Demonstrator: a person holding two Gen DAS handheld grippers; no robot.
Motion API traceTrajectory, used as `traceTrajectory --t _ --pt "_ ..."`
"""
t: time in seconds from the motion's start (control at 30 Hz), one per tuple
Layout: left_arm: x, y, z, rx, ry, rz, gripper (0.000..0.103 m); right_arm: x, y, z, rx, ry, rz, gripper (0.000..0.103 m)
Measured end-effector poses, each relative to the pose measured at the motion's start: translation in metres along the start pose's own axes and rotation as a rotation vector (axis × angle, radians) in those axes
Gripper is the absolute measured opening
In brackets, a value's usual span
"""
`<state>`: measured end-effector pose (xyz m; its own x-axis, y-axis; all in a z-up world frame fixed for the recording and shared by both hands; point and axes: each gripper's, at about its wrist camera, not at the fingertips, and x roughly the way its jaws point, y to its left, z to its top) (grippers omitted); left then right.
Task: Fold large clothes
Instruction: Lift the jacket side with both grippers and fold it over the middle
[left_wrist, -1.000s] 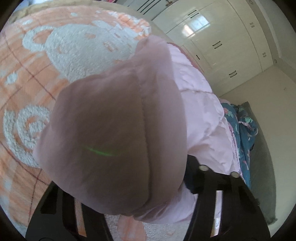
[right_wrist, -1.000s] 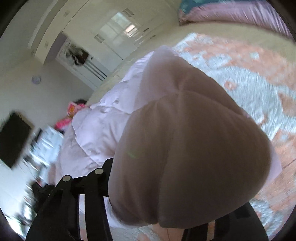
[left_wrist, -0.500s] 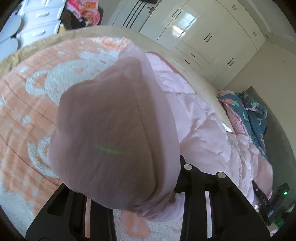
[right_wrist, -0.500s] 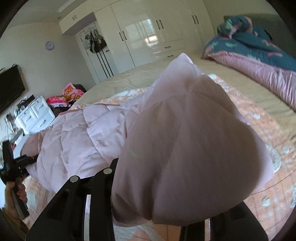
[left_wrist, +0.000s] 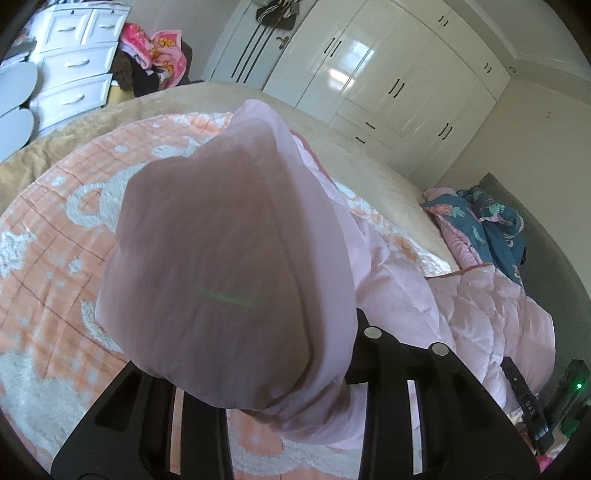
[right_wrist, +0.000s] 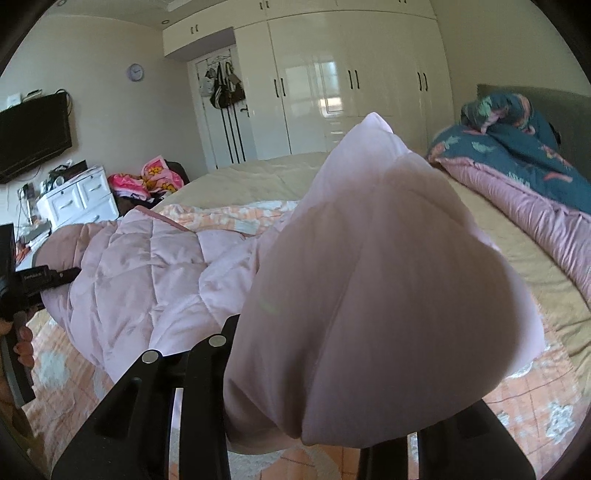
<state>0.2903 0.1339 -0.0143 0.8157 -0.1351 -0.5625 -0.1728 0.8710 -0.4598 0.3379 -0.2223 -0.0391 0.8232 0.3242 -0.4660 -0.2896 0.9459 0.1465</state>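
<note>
Two hand-held grippers each grasp one bunched end of a pink quilted coat (left_wrist: 491, 310), raised above the bed (right_wrist: 258, 177). Left hand-held gripper (left_wrist: 291, 387): clamped on a wad of pink fabric that fills the middle of the left wrist view and hides the fingertips. Right hand-held gripper (right_wrist: 314, 417): likewise closed on a fabric wad that covers its jaws.

Position, relative to the bed: the coat's middle sags onto the orange-and-white blanket (left_wrist: 55, 258) spread on the near part of the bed; both gripped ends are lifted clear of it. A teal-and-pink duvet (right_wrist: 524, 147) lies heaped at the headboard end, apart from the coat.

Orientation: the long axis appears to run from one gripper to the other, roughly across the blanket. Which end is collar and which is hem cannot be told.

Progress (judged): early to middle. The coat is gathered and held, but no flat, squared fold is visible. Remaining: lay it down on the blanket, bring the halves together, smooth, release.
</note>
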Motion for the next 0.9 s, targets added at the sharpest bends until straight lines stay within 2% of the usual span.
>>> traceTrajectory --t 0.27,0.9 --pt "-0.017 0.011 -0.011 0.018 0.017 0.003 0.024 -0.02 0.003 -0.009 -0.037 0.007 0.013 0.031" --pt "-0.067 0.023 -0.04 0.015 0.015 -0.008 0.024 -0.073 0.011 -0.043 -0.002 -0.003 0.027 0.031"
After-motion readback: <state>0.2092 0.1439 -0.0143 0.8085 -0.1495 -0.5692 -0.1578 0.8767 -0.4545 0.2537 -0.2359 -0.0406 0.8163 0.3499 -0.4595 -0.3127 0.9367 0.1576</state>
